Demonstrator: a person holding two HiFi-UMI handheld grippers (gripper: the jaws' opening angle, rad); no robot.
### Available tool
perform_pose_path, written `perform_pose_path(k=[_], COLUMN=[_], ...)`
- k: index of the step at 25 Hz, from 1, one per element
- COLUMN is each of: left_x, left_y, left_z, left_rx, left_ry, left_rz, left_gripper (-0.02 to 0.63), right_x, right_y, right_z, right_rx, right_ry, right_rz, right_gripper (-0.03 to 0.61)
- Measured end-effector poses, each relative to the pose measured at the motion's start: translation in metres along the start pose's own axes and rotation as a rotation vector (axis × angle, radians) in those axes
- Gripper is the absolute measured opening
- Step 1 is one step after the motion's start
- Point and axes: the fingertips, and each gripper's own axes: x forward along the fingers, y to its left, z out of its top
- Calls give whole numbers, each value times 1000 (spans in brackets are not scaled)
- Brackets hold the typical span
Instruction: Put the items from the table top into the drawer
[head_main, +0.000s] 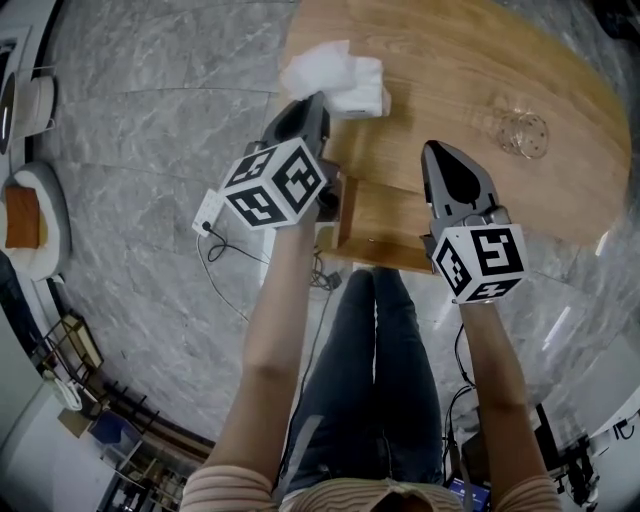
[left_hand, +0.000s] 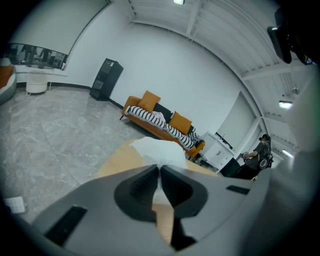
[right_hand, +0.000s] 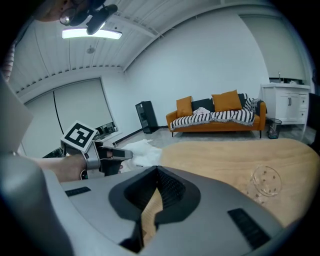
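In left gripper (head_main: 320, 102), white cloth (head_main: 345, 75) (right gripper (head_main: 438, 152) empty)

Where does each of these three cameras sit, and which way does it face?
Head view: on the person's head, facing down at the table and open drawer; forearms and legs show.
Left gripper view: on the left gripper, facing the white cloth; no body.
Right gripper view: on the right gripper, facing across the table; the left hand shows.
Shared: both gripper views show the cloth and orange sofa.
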Motion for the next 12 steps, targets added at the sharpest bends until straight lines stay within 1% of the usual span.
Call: perform_pose_path(k=[7, 12], left_x=[-41, -71], left_y=[-31, -51], left_z=[12, 12], left_rx=[-21, 11], left_ry=[-44, -51], left_rz=[-70, -99], left_gripper=[27, 26], right_x=[-32, -55], right_y=[11, 23], right_z=[8, 12], right_rx=[-8, -15], right_ry=[-31, -44], right_rz=[-34, -52], right_gripper=[8, 8])
